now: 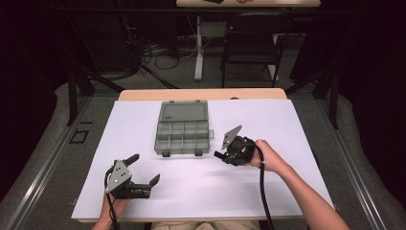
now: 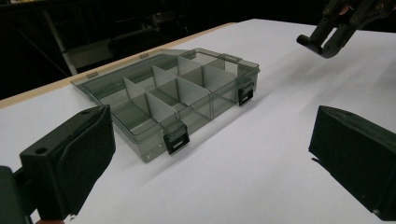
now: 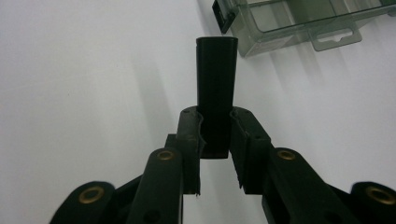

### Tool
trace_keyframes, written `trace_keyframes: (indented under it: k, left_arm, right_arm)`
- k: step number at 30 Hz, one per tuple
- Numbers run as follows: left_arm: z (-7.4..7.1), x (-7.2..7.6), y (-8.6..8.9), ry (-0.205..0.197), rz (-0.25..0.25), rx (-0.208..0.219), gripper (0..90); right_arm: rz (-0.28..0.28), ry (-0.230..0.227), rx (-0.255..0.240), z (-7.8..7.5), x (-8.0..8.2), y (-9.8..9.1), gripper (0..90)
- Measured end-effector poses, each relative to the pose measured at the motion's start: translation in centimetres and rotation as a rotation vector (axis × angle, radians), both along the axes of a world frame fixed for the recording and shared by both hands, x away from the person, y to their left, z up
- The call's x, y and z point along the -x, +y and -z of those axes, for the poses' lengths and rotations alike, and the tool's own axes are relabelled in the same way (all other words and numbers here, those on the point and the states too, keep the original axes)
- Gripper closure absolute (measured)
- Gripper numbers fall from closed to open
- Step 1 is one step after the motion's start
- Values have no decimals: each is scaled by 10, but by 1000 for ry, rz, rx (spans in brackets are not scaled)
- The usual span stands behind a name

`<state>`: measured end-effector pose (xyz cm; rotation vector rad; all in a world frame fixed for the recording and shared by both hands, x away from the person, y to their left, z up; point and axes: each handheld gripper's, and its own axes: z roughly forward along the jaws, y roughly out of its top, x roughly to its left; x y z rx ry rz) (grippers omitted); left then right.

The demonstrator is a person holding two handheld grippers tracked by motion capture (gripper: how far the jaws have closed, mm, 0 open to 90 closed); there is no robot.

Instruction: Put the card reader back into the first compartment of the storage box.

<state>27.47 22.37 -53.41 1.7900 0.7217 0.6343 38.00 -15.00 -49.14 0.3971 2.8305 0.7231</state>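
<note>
Right gripper [image 1: 221, 155], held by the person's right hand [image 1: 266, 155], with its jaws clamped on a short black cylindrical piece [image 3: 215, 88] that stands out beyond the jaw tips; the gripper hangs just to the near right of the compartment box [image 1: 183, 133], above the white table sheet [image 1: 268, 191], and appears again in the left gripper view [image 2: 322, 44] beyond the box's right end. Left gripper [image 1: 143, 168], jaws spread wide and holding nothing, well apart from the box on its near left side; black cable [image 1: 262, 191] trailing from the right gripper toward the person. Box: smoky translucent plastic, lid [image 1: 184, 111] laid open on the far side, dividers forming two rows of compartments, two black latches [image 2: 176, 140] on the near wall. A black chair [image 1: 251, 45] stands beyond the table, far behind the box.
</note>
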Motion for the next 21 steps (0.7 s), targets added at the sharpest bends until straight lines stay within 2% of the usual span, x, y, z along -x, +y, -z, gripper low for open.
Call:
trace_keyframes:
  k: [15,21]
  left_arm:
    - [-1,0,0,-4,1,-4,3]
    - [0,0,0,0,-5,3,3]
  right_arm:
    - [15,-27,-33,-10,-4,3,745]
    - [23,-24,-23,-12,-9,4,745]
